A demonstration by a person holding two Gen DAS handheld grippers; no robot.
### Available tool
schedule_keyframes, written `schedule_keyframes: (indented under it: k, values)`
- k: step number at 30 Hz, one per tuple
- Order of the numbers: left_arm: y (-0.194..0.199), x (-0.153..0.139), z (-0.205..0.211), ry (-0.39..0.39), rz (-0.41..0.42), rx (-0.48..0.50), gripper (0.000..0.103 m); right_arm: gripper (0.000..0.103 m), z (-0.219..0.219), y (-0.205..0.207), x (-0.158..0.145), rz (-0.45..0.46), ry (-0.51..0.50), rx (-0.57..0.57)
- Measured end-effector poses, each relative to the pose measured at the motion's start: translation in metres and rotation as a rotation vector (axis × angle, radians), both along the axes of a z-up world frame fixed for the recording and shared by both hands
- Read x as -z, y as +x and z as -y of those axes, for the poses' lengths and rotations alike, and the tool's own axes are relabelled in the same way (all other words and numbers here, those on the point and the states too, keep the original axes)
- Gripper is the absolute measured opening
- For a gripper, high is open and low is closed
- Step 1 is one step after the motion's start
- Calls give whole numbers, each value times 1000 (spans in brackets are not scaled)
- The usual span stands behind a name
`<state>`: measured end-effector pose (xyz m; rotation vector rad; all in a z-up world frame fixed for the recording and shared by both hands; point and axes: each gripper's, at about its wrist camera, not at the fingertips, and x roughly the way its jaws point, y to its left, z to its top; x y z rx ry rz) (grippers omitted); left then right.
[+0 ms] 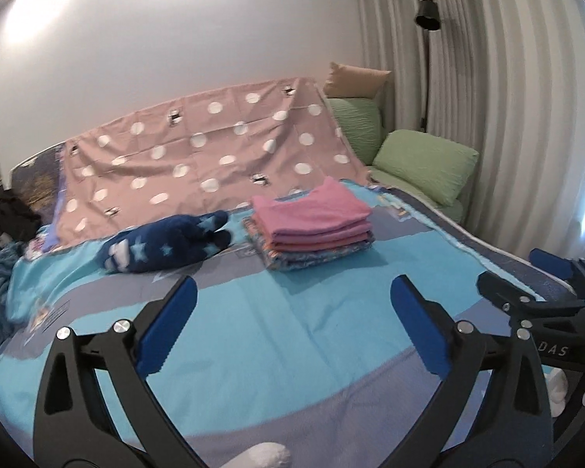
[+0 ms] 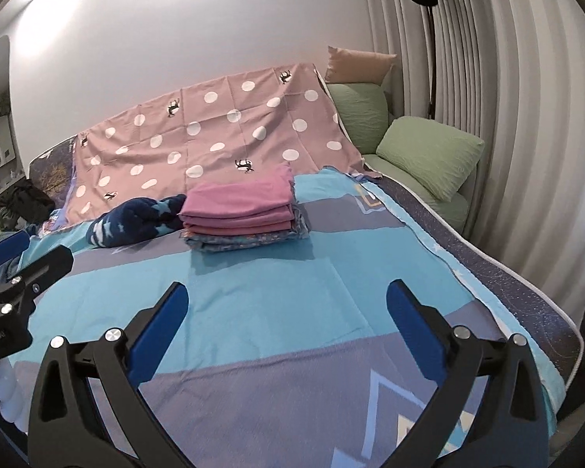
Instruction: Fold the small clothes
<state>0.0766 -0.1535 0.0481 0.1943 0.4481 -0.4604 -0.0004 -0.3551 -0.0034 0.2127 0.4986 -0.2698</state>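
Note:
A stack of folded clothes [image 1: 312, 226], pink on top and patterned blue below, lies on the blue bedspread [image 1: 253, 331]; it also shows in the right wrist view [image 2: 241, 210]. A dark blue garment with stars [image 1: 163, 245] lies bunched to its left, also seen in the right wrist view [image 2: 136, 222]. My left gripper [image 1: 292, 292] is open and empty above the bedspread, short of the stack. My right gripper [image 2: 284, 300] is open and empty too, and shows at the right edge of the left wrist view [image 1: 526, 277].
A pink polka-dot sheet [image 1: 199, 156] is draped at the back against the wall. Green pillows [image 1: 425, 163] and a beige pillow [image 1: 355, 78] lie at the back right beside the curtain. A black floor lamp [image 1: 427, 15] stands there. Dark clothes [image 1: 11, 218] lie at far left.

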Motion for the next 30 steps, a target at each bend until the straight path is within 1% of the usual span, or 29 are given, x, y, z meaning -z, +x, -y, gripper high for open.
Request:
schedule_keyframes:
  k: [2, 8, 14, 20, 23, 30]
  values:
    - [-13, -2, -9, 6, 4, -32, 101, 102, -8, -10, -4, 13, -2, -11]
    - [-42, -1, -37, -18, 15, -48, 101, 102, -25, -27, -12, 28, 8, -31]
    - [-63, 3, -55, 20, 52, -93, 101, 102, -39, -39, -14, 24, 9, -58]
    - [-67, 5, -68, -11, 26, -107, 101, 102, -49, -43, -15, 13, 1, -72]
    - [-70, 4, -72, -15, 32, -112, 101, 102, -52, -46, -15, 9, 3, -75]
    - [-68, 6, -73, -10, 10, -130, 101, 102, -53, -43, -11, -14, 18, -76]
